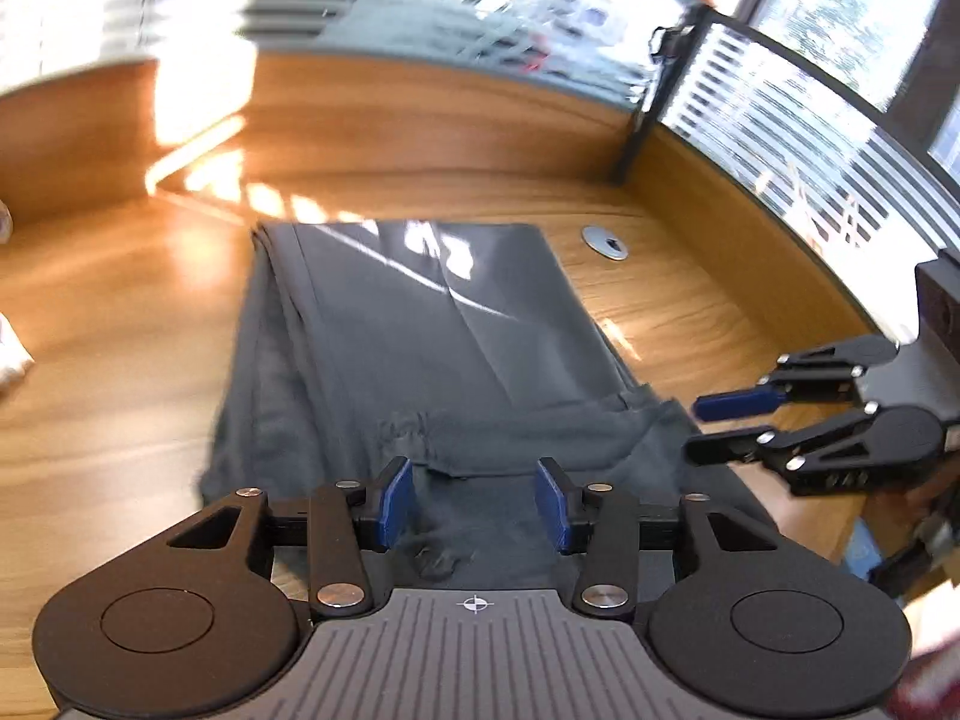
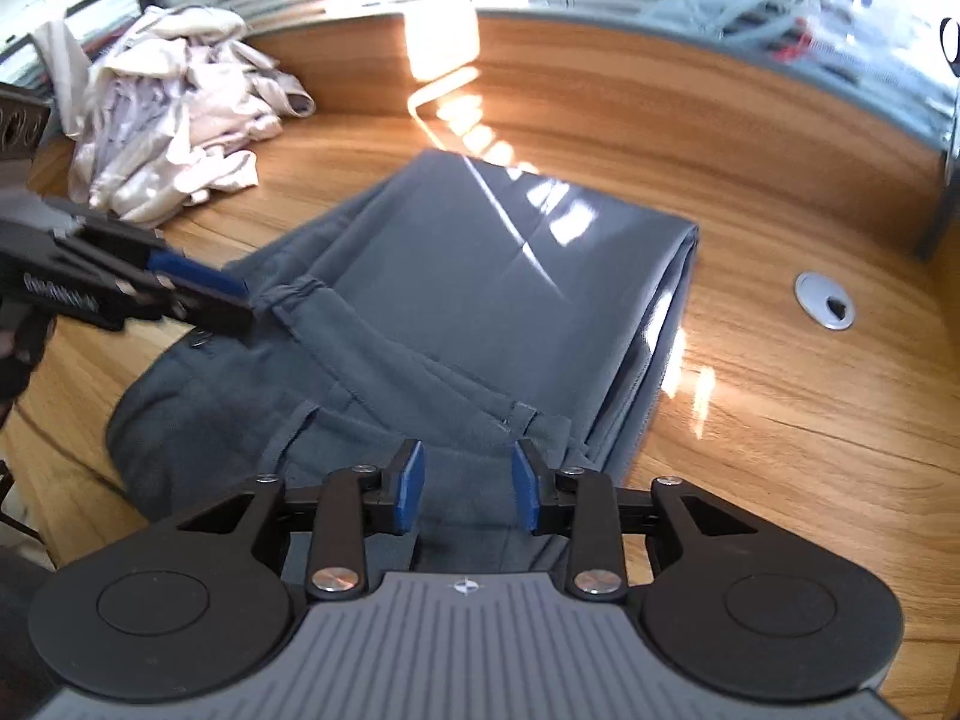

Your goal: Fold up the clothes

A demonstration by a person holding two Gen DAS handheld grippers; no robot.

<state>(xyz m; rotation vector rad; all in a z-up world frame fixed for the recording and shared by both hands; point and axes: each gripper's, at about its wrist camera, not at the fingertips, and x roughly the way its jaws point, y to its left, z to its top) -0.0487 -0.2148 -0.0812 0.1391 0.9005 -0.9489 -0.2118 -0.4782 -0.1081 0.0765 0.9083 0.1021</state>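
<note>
Dark grey trousers [image 1: 408, 324] lie folded lengthwise on the wooden table [image 1: 120, 312], with the waistband and its drawstring nearest me. In the left wrist view my left gripper [image 1: 474, 483] hovers over the waistband, its blue pads apart and no cloth between them. My right gripper [image 1: 699, 426] shows at the right of that view, also open, beside the waistband's right end. In the right wrist view the right gripper [image 2: 468, 471] stands open above the trousers [image 2: 492, 276] near a belt loop. There the left gripper [image 2: 237, 300] reaches in from the left at the waistband's corner.
A heap of pale clothes [image 2: 174, 120] lies at the back left of the table. A round metal cable grommet [image 2: 824, 302] is set in the tabletop right of the trousers. A wooden partition [image 1: 420, 114] with glass and blinds above borders the table's far side.
</note>
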